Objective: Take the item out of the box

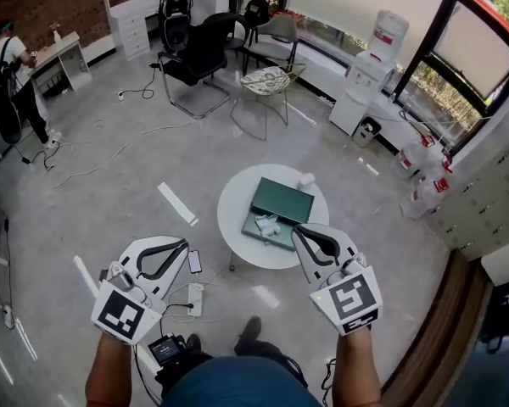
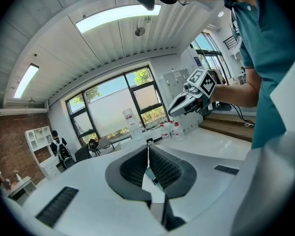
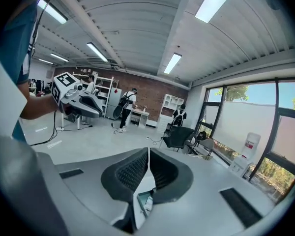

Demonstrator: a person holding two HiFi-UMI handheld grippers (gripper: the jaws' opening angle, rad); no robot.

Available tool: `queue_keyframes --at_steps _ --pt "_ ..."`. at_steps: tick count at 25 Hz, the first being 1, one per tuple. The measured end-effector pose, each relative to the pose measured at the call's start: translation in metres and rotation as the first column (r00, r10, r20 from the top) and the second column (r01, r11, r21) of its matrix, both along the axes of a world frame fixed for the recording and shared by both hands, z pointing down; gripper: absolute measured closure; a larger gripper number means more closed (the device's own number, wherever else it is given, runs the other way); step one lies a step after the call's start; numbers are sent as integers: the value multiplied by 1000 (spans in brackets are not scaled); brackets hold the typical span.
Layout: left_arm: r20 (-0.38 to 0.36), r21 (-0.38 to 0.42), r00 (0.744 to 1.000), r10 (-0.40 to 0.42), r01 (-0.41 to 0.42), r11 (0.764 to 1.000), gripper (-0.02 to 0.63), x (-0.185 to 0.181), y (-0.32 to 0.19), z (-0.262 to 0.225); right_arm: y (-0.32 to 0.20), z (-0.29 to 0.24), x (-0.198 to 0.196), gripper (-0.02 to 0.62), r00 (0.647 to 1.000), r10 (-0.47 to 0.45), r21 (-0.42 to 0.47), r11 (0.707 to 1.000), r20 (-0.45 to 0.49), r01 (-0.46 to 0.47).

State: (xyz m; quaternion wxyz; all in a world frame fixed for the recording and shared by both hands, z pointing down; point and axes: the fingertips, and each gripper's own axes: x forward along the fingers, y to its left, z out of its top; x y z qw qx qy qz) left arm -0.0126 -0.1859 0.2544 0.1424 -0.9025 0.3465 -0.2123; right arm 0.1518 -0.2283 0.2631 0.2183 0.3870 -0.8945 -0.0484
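An open dark green box (image 1: 282, 202) lies on a small round white table (image 1: 234, 195), its lid tipped back. A white item (image 1: 267, 225) rests inside at the box's near end. My right gripper (image 1: 298, 232) hangs at the table's near right edge, just short of the box, jaws shut with nothing between them (image 3: 148, 150). My left gripper (image 1: 184, 245) is over the floor to the table's left, also shut and empty (image 2: 148, 145). Under the jaws, the right gripper view shows a sliver of the box (image 3: 141, 200).
A small white object (image 1: 306, 179) sits at the table's far edge. On the floor near me lie a power strip (image 1: 194, 298) and a phone (image 1: 194, 261). Chairs (image 1: 199, 58), a water dispenser (image 1: 369, 70) and water bottles (image 1: 424, 176) stand beyond. A person (image 1: 13, 75) stands far left.
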Motion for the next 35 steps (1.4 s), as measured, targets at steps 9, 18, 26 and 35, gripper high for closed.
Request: queue_keyframes --at_steps 9,18,26,35 --pt "7 -56 996 -92 92 994 580 31 -54 19 -68 23 25 555 997 -82 -42 996 14 83" --pt "-9 -92 999 -46 45 995 580 51 -113 55 -117 70 41 555 999 -39 -117 992 14 40" --pt "-49 -147 998 34 -41 988 580 52 -198 117 -181 144 39 555 999 35 -205 978 -22 -38" --pt "-59 -224 995 75 -87 971 580 49 -267 198 -248 248 31 554 997 53 -311 948 -55 -68"
